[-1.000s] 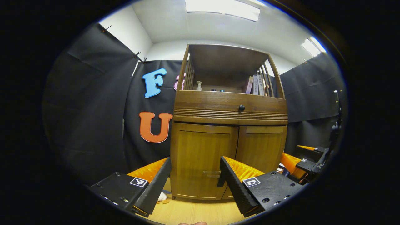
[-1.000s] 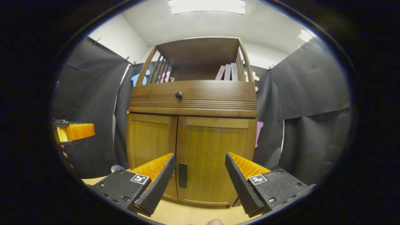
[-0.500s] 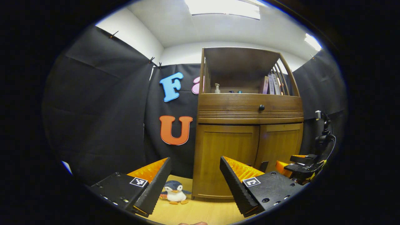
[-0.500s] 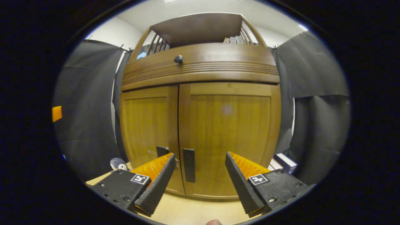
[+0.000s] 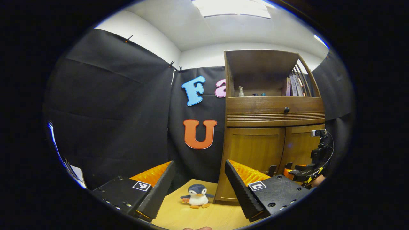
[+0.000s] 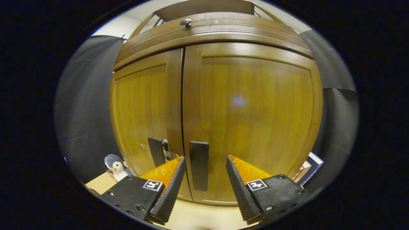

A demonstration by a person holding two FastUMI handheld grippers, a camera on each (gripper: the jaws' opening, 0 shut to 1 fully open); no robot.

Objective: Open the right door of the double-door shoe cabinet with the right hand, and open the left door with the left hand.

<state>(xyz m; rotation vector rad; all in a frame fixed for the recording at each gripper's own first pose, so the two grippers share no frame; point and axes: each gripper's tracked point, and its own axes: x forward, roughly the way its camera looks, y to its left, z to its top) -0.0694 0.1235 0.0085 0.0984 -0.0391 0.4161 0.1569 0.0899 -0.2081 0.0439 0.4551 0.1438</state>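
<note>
While both tongs gape, right tongs point(image 6: 203, 187) flank the right door handle point(image 6: 198, 164); penguin point(image 6: 115, 166) beside.

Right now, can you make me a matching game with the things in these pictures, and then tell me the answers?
Things:
1. toy penguin
2. right door handle
3. round knob
4. books

Where or how:
A. on the drawer front above the two doors
B. standing in the open top shelf of the cabinet
C. on the floor by the cabinet's left corner
D. between the open fingers of the right gripper, not yet pinched

Pairs: 1-C, 2-D, 3-A, 4-B
</note>
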